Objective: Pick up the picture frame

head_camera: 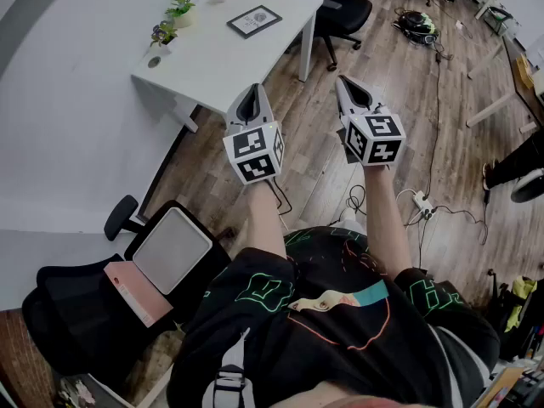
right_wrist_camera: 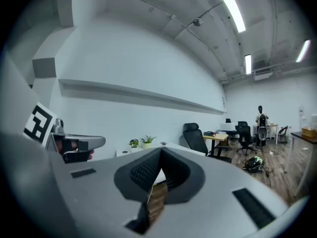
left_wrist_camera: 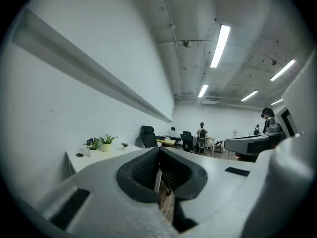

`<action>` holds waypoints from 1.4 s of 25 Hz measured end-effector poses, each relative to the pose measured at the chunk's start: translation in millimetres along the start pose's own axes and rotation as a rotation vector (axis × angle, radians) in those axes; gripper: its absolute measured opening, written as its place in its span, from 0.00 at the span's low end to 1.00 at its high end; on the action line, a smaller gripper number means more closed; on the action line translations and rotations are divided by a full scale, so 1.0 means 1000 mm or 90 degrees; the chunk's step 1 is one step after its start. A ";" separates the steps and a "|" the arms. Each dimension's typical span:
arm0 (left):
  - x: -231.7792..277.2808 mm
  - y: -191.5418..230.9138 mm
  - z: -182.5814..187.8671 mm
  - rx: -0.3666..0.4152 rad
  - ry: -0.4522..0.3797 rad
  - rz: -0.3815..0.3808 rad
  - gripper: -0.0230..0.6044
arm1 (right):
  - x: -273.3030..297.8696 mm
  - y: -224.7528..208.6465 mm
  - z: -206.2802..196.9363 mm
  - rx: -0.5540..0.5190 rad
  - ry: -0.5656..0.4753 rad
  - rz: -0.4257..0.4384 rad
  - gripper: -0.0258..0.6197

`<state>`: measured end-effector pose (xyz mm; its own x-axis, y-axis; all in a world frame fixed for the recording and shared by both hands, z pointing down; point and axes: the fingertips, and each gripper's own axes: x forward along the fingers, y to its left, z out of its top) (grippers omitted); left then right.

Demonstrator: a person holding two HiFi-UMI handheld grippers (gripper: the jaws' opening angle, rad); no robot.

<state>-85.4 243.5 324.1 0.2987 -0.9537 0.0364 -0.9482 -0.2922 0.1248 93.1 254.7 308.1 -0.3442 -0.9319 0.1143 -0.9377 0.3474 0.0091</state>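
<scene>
The black rectangular picture frame [head_camera: 254, 21] lies untouched on the white desk [head_camera: 212, 70]. The left gripper [head_camera: 252, 100] and right gripper [head_camera: 349, 92], both closed and empty, hang short of the desk. The approach is only starting, and reaching and opening likely come next.

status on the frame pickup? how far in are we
Done: nothing yet. The picture frame lies flat on the white desk, with no claw near it.
In hand: nothing. The left claw and right claw are both shut and empty, held over the wood floor short of the desk.
Left: step up to the desk, open a claw, grip the frame and lift it.
</scene>
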 end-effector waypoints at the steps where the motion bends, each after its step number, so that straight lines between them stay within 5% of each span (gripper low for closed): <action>1: -0.002 0.004 0.001 -0.002 -0.001 0.001 0.04 | 0.001 0.006 0.001 -0.005 -0.001 0.006 0.05; 22: 0.002 0.017 0.007 -0.043 -0.017 -0.024 0.04 | -0.007 0.004 0.015 -0.020 -0.002 -0.039 0.05; 35: 0.042 0.044 -0.021 -0.057 0.026 0.005 0.04 | 0.048 -0.012 -0.012 0.013 0.041 -0.023 0.05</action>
<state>-112.5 191.7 351.6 0.2970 -0.9516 0.0786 -0.9376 -0.2751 0.2128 88.8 207.0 325.1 -0.3073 -0.9350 0.1772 -0.9503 0.3112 -0.0059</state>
